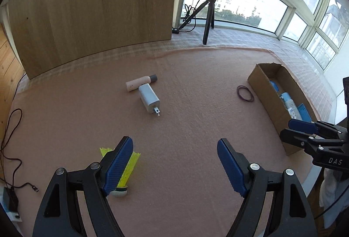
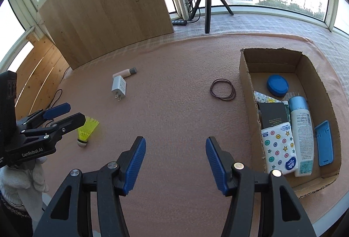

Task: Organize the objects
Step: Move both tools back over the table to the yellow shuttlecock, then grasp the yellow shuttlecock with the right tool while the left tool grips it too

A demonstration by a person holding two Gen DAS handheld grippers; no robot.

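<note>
My left gripper [image 1: 174,162] hangs spread and empty just beside the yellow shuttlecock [image 1: 125,171], which lies near the pink mat's [image 1: 196,106] front-left edge. I'd centre the jaws over its skirt before closing, gently. My right gripper [image 2: 175,162], half-spread, holds nothing beside the cardboard box [image 2: 246,75].

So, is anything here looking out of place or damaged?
Nothing looks damaged or spilled. Four things lie loose on the pink mat, outside the cardboard box: a yellow shuttlecock on its side, a white charger touching a small beige bottle, and a dark hair tie. The box's top edge is roughly cut.
</note>
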